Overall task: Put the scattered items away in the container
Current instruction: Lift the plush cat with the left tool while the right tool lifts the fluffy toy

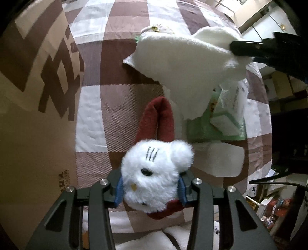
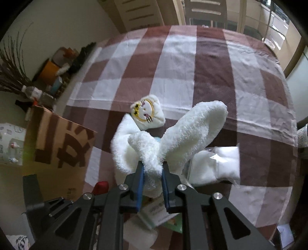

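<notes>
Checked bedspread (image 2: 211,63), brown and white, creased at 3 o'clock. Dried twigs (image 2: 11,75) at 9 o'clock, plastic bottle (image 2: 36,94) just beneath. Clutter of boxes (image 2: 57,67) along wall at 10 o'clock. Wooden doors (image 2: 138,13) at 12 o'clock.

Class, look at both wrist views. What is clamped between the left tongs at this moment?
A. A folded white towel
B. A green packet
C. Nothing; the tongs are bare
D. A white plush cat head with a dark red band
D: in the left wrist view the blue pads of the left tongs press on both sides of the white plush cat head, while the white towel is pinched in the right tongs.
</notes>
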